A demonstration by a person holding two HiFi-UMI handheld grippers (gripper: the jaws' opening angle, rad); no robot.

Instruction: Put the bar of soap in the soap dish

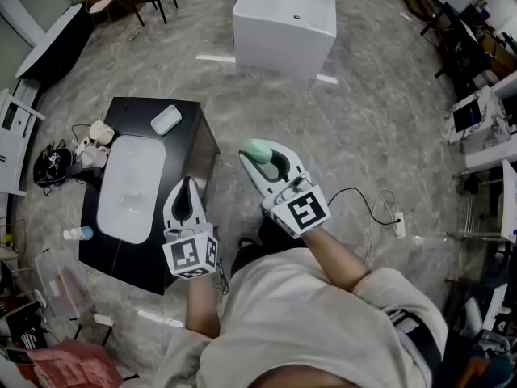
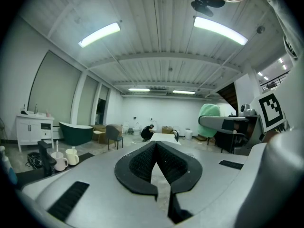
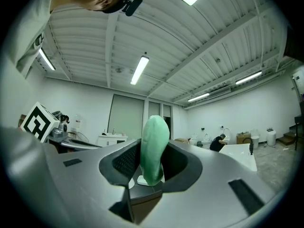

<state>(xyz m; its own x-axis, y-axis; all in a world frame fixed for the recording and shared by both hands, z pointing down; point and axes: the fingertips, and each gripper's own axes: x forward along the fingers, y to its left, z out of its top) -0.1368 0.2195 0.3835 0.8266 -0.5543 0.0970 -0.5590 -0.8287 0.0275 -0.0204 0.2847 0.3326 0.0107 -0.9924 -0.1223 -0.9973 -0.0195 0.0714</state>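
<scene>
Two tools are being held out by a person over a grey marble floor (image 1: 380,120). The right tool (image 1: 272,164) is gripping a pale green bar of soap (image 3: 154,144), its jaws pressing on both flat sides; the bar is standing on edge and poking out past the jaw tips. The left tool (image 1: 188,186) is holding nothing, its jaws meeting at the tips. Just ahead of the left tool and slightly to its left, a black table (image 1: 190,136) is carrying a white oval basin (image 1: 129,188). Beyond the basin, further ahead of that tool, a pale blue soap dish (image 1: 166,120) is sitting empty at the far end of the table. It is lying ahead and to the left of the right tool, well apart from the soap. White mugs (image 1: 100,132) are standing left of the dish. Far ahead of the right tool, a white bathtub (image 1: 284,21) is standing on the floor.
</scene>
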